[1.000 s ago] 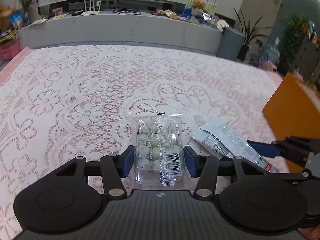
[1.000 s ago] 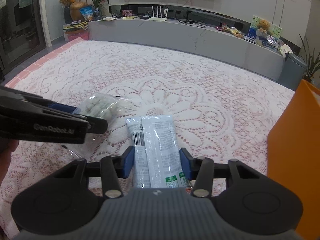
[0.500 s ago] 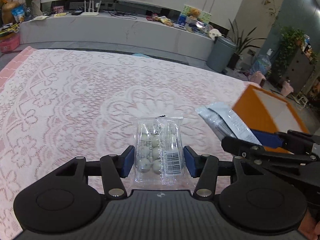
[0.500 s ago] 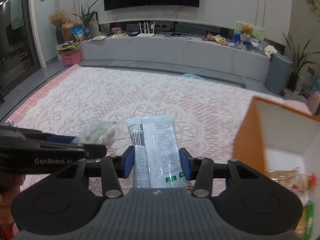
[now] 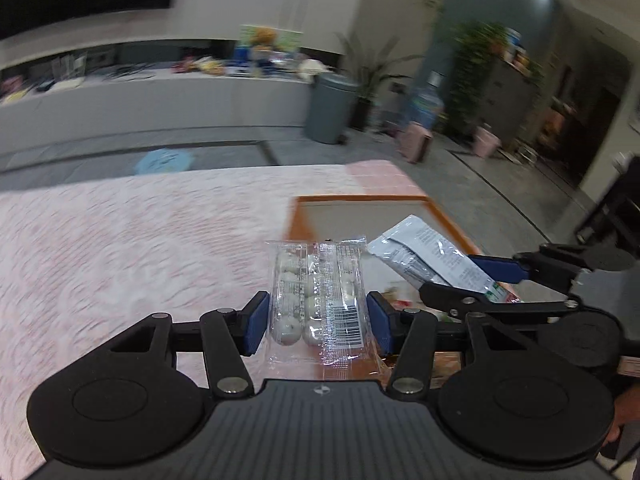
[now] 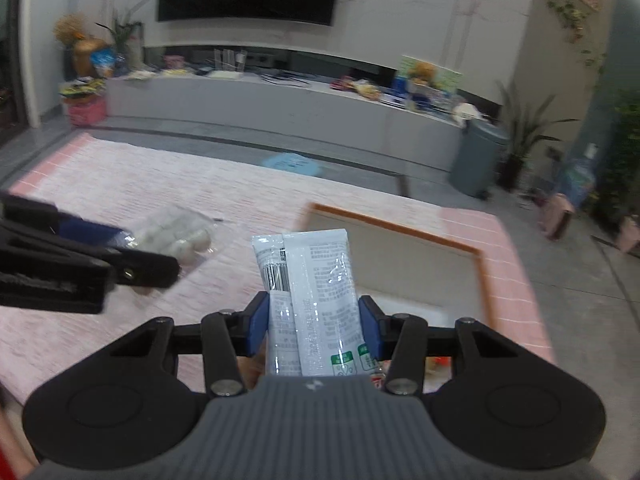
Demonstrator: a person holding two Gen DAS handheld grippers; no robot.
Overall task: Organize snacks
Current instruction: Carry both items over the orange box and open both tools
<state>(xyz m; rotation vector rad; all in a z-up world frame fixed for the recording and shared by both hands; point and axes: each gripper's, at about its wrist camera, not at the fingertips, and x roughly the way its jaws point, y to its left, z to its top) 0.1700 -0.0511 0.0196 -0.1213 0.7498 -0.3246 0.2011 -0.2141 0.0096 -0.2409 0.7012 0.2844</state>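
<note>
My left gripper (image 5: 317, 320) is shut on a clear packet of white round sweets (image 5: 316, 296) and holds it in the air at the near left rim of the orange box (image 5: 360, 199). My right gripper (image 6: 313, 324) is shut on two white and grey snack packets (image 6: 316, 288) and holds them over the open orange box (image 6: 400, 224). The right gripper and its packets also show in the left wrist view (image 5: 432, 260). The left gripper and the sweets packet show in the right wrist view (image 6: 176, 232). Some snacks lie inside the box, mostly hidden.
A pink lace cloth (image 5: 120, 248) covers the table the box stands on. Beyond the table are a long grey TV bench (image 6: 280, 108), a grey bin (image 6: 476, 160) and potted plants (image 6: 520, 128).
Both grippers have lifted their packets off the cloth and moved right. They now hang at and over the orange box, whose open top has come into view.
</note>
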